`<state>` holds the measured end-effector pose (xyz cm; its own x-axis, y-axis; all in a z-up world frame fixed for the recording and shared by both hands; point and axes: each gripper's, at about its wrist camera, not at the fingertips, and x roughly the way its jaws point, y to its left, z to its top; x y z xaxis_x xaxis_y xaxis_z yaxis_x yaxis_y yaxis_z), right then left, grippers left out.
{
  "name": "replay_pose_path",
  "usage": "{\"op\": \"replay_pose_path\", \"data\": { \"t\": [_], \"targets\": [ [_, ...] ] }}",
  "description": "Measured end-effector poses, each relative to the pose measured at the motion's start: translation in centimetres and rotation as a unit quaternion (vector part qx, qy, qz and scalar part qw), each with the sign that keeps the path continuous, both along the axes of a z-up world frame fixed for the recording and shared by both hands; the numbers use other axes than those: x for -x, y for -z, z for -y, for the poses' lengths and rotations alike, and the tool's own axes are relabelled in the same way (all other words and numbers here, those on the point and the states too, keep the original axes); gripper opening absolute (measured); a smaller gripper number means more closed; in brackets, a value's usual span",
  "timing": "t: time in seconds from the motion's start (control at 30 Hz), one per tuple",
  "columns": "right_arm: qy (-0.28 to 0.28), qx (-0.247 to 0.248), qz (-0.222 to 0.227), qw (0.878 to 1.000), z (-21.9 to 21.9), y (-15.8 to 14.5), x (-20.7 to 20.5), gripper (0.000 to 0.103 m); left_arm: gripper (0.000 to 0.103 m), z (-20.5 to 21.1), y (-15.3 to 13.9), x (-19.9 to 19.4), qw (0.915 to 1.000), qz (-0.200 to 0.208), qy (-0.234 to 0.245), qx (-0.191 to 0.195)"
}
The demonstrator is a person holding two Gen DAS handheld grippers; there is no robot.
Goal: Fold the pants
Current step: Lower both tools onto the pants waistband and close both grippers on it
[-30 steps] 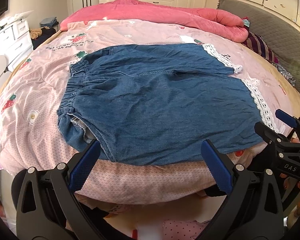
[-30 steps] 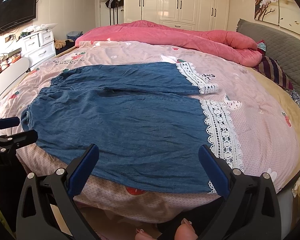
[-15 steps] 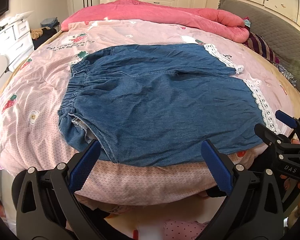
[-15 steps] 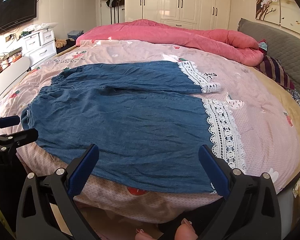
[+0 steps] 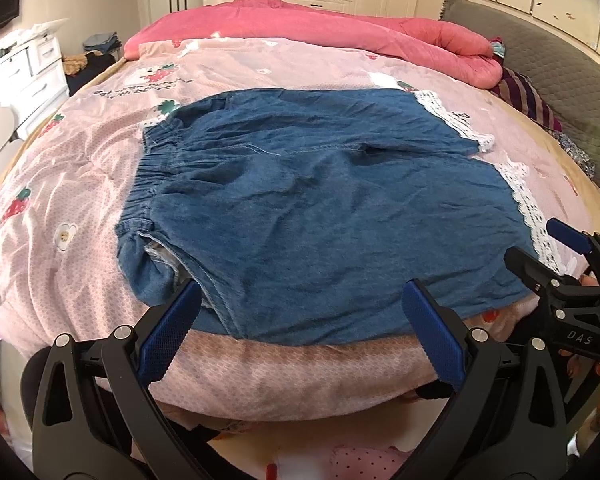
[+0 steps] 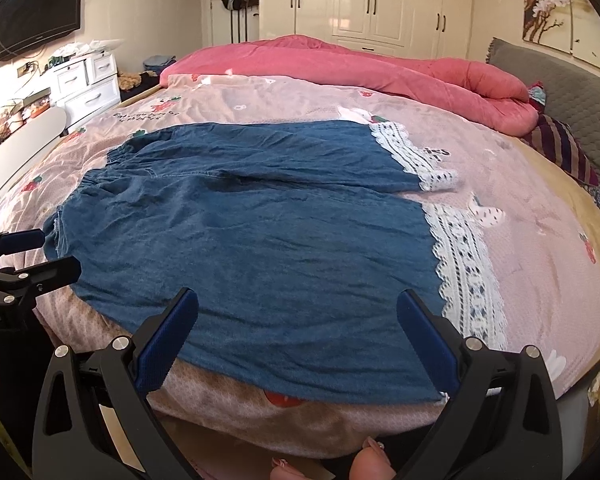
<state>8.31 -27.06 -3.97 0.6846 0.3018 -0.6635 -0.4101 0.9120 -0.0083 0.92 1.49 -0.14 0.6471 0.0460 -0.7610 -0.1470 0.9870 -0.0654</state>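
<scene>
Blue denim pants [image 5: 320,216] with white lace hems [image 6: 466,276] lie spread flat on the bed, elastic waistband [image 5: 148,184] to the left, legs to the right. They also show in the right wrist view [image 6: 260,240]. My left gripper [image 5: 300,328] is open and empty, just above the near edge by the waistband end. My right gripper [image 6: 296,332] is open and empty over the near edge by the lace hem; it also shows in the left wrist view [image 5: 568,264]. The left gripper shows at the left edge of the right wrist view [image 6: 24,256].
The pants rest on a pink printed quilt [image 5: 80,168]. A rolled pink duvet [image 6: 380,68] lies at the far side. A striped pillow [image 6: 560,144] and grey headboard [image 6: 572,80] are at the right. White drawers [image 6: 84,80] stand at the left.
Both grippers have edged slightly closer to the near edge of the pants. Both stay open and the pants have not moved.
</scene>
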Motion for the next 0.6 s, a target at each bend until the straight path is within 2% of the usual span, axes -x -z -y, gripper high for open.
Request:
{"op": "replay_pose_path", "data": {
  "t": [0.1,0.3,0.47,0.6],
  "targets": [
    [-0.016,0.005,0.004,1.0,-1.0,-0.3,-0.7,0.099,0.095,-1.0,0.0,-0.5,0.9999,-0.001,-0.005,0.011],
    [-0.061,0.013,0.003,0.998,-3.8,-1.3,-3.2,0.099,0.095,-3.3,-0.3,-2.1,0.9997,0.0,-0.022,0.008],
    [-0.099,-0.008,-0.033,0.994,-6.7,-2.3,-7.8,0.099,0.095,-7.0,-0.6,-4.3,0.9987,0.002,-0.05,0.014],
    [-0.116,0.012,-0.034,0.993,-9.1,-2.4,-11.1,0.099,0.095,-10.1,-1.2,-6.9,0.9973,0.004,-0.073,0.01]
  ]
}}
